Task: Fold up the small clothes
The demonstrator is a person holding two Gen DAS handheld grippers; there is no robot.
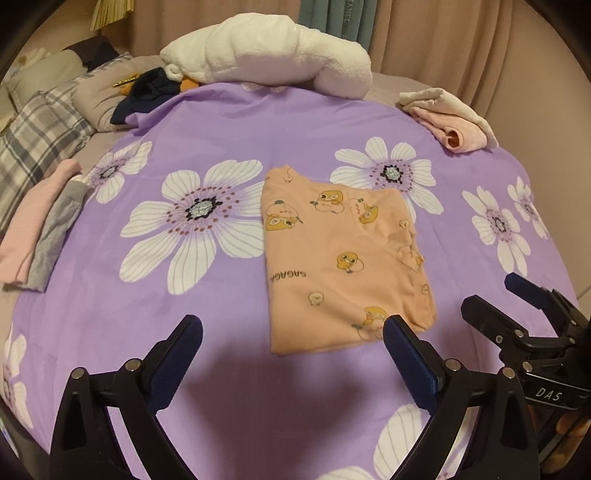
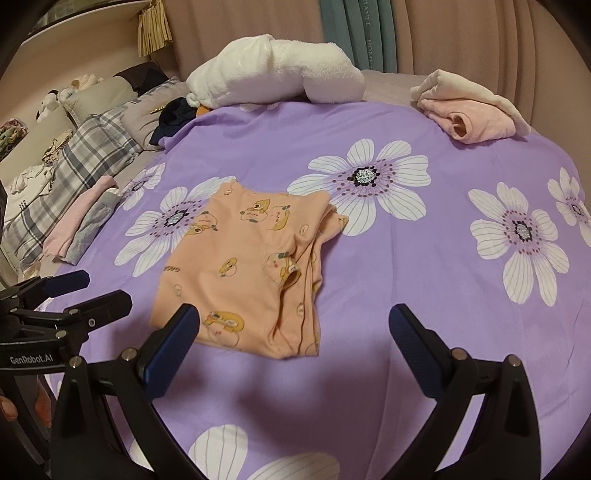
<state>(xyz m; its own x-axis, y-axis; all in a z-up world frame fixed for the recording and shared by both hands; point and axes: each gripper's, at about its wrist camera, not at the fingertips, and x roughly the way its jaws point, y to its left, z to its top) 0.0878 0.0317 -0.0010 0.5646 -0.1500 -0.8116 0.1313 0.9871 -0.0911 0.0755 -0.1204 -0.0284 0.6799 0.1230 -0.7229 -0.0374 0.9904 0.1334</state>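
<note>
Purple floral bedsheet (image 1: 229,129) covers bed. White plush blanket (image 1: 266,51) lies at far edge; plaid pillow (image 1: 37,144) at left; curtains (image 2: 461,33) behind.

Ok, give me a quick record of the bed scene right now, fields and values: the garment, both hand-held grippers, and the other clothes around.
surface: purple floral sheet
garment: peach cartoon-print top, partly folded, lying flat
left hand-held gripper: open, holding nothing, at the top's near edge
right hand-held gripper: open, holding nothing, at the top's near edge
left side of bed: folded pink and grey clothes
far right corner: pink and cream pile
far edge: white fluffy blanket
</note>
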